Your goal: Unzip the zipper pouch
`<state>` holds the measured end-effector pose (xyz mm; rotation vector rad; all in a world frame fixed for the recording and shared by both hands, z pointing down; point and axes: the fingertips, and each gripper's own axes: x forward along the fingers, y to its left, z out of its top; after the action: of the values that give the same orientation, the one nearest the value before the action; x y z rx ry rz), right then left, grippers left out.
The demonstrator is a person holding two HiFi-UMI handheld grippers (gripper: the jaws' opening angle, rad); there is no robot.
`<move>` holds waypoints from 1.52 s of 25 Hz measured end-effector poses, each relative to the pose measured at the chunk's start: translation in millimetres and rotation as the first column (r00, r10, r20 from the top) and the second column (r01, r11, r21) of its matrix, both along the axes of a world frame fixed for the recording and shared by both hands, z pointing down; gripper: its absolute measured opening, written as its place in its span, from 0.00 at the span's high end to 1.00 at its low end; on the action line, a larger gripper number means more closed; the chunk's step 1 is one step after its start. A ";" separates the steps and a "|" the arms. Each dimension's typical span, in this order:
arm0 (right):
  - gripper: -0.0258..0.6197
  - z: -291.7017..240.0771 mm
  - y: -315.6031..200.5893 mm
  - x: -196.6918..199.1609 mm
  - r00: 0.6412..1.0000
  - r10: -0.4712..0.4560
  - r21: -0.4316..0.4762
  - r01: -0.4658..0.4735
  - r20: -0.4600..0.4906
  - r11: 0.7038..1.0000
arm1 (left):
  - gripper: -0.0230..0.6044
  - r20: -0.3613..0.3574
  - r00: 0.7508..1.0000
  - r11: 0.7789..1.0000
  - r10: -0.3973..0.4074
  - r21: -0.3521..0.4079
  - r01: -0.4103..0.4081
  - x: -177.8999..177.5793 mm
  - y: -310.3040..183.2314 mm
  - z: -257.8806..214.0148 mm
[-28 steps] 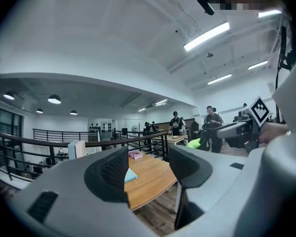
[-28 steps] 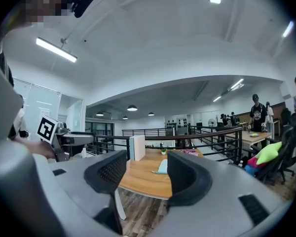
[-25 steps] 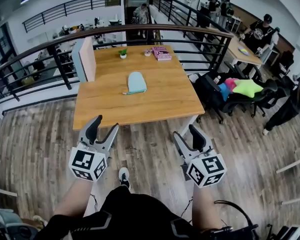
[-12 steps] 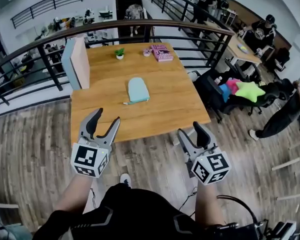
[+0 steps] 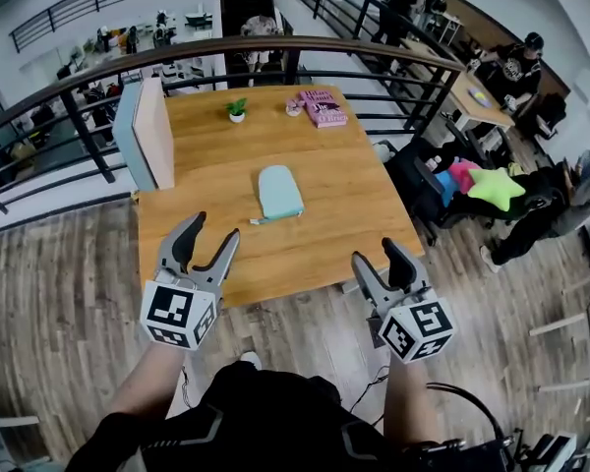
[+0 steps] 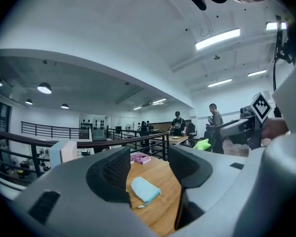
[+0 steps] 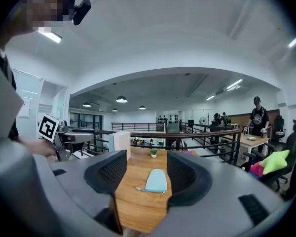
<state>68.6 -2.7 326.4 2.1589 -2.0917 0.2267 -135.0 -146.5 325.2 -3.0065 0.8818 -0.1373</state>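
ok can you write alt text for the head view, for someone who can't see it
A person holds the left gripper and right gripper, both open and empty, toward a wooden table where a light blue zipper pouch lies untouched near the middle. A pink book and a small potted plant sit at its far edge.

- Bright, even indoor light falls on the square light-wood table (image 5: 275, 234); the pale blue fabric zipper pouch (image 5: 279, 192) on it casts hardly any shadow.
- High above the table, long white ceiling strip lights (image 6: 218, 38) glare.
- Wide-angle distortion bows the dark curved metal railing (image 5: 305, 41) behind the table.
- Both gripper views darken to black at their corners.
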 end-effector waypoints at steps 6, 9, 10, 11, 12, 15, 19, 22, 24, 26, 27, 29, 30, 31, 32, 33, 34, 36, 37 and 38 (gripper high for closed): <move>0.55 4.2 -31.3 2.5 0.999 -0.033 -0.014 0.033 -0.003 0.999 | 0.55 -0.019 1.000 0.999 -0.012 -0.036 0.011 0.1 -26.3 10.4; 0.56 3.1 -53.0 9.9 0.998 -0.057 0.004 0.057 0.001 0.998 | 0.55 -0.018 0.999 0.999 -0.032 -0.034 0.031 2.5 -36.3 14.0; 0.56 3.0 -61.2 12.5 0.997 -0.071 0.012 0.071 0.005 0.997 | 0.55 -0.014 0.999 0.999 -0.040 -0.031 0.039 4.8 -39.8 15.0; 0.56 3.9 -68.4 14.9 0.996 -0.089 0.017 0.089 0.008 0.996 | 0.55 -0.009 0.999 0.998 -0.048 -0.028 0.048 7.7 -42.4 16.2; 0.56 5.7 -74.6 17.1 0.994 -0.111 0.019 0.111 0.009 0.994 | 0.55 -0.002 0.998 0.998 -0.059 -0.027 0.059 10.9 -44.0 17.8; 0.56 13.1 -91.3 27.0 0.982 -0.189 0.015 0.189 0.005 0.982 | 0.55 0.009 0.994 0.994 -0.105 -0.036 0.106 21.0 -47.0 22.9; 0.56 20.4 -115.1 51.4 0.962 -0.272 0.010 0.272 0.020 0.962 | 0.55 0.015 0.985 0.984 -0.171 -0.044 0.172 41.5 -55.4 22.7; 0.56 15.1 -132.1 70.4 0.942 -0.334 0.014 0.334 0.019 0.942 | 0.55 0.024 0.976 0.975 -0.217 -0.045 0.218 58.9 -59.7 17.4; 0.56 12.1 -143.1 84.8 0.931 -0.366 0.015 0.365 0.020 0.931 | 0.55 0.028 0.969 0.968 -0.246 -0.043 0.247 70.8 -61.9 14.2; 0.56 11.4 -153.7 99.4 0.920 -0.392 0.018 0.391 0.019 0.920 | 0.55 0.032 0.964 0.963 -0.263 -0.044 0.264 84.3 -64.6 14.4; 0.56 11.2 -159.7 106.4 0.915 -0.404 0.020 0.403 0.015 0.915 | 0.55 0.035 0.963 0.962 -0.268 -0.044 0.269 91.4 -66.9 15.4; 0.56 11.9 -172.9 118.1 0.904 -0.427 0.024 0.427 0.008 0.904 | 0.55 0.042 0.960 0.959 -0.277 -0.044 0.279 103.9 -72.0 19.1; 0.56 14.6 -178.5 121.9 0.898 -0.440 0.020 0.440 0.012 0.898 | 0.55 0.048 0.958 0.957 -0.284 -0.048 0.286 108.4 -72.9 22.9; 0.56 19.1 -183.2 125.2 0.891 -0.454 0.014 0.454 0.019 0.891 | 0.56 0.056 0.955 0.954 -0.291 -0.053 0.294 112.2 -73.0 28.2; 0.57 24.7 -187.7 128.4 0.883 -0.468 0.005 0.468 0.028 0.883 | 0.56 0.064 0.952 0.952 -0.298 -0.059 0.302 116.2 -73.2 34.0; 0.57 30.7 -192.3 131.9 0.875 -0.483 -0.006 0.484 0.036 0.875 | 0.56 0.072 0.950 0.949 -0.305 -0.066 0.309 120.6 -74.3 39.9; 0.57 36.6 -196.8 135.2 0.866 -0.499 -0.016 0.500 0.042 0.866 | 0.56 0.079 0.947 0.945 -0.312 -0.077 0.318 124.9 -75.7 45.5; 0.58 48.6 -205.3 141.2 0.846 -0.531 -0.034 0.533 0.049 0.845 | 0.57 0.086 0.940 0.936 -0.329 -0.100 0.337 132.5 -77.9 55.3; 0.59 54.8 -209.2 143.7 0.836 -0.547 -0.041 0.549 0.052 0.835 | 0.57 0.087 0.937 0.931 -0.338 -0.114 0.347 135.5 -78.5 60.1; 0.59 61.2 -213.2 145.8 0.825 -0.562 -0.048 0.564 0.056 0.824 | 0.57 0.087 0.933 0.925 -0.348 -0.128 0.357 137.7 -79.2 65.4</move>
<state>214.4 -216.0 387.7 1.4109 -2.5873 0.2625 2.7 -225.7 390.5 -2.9110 1.4585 -0.3069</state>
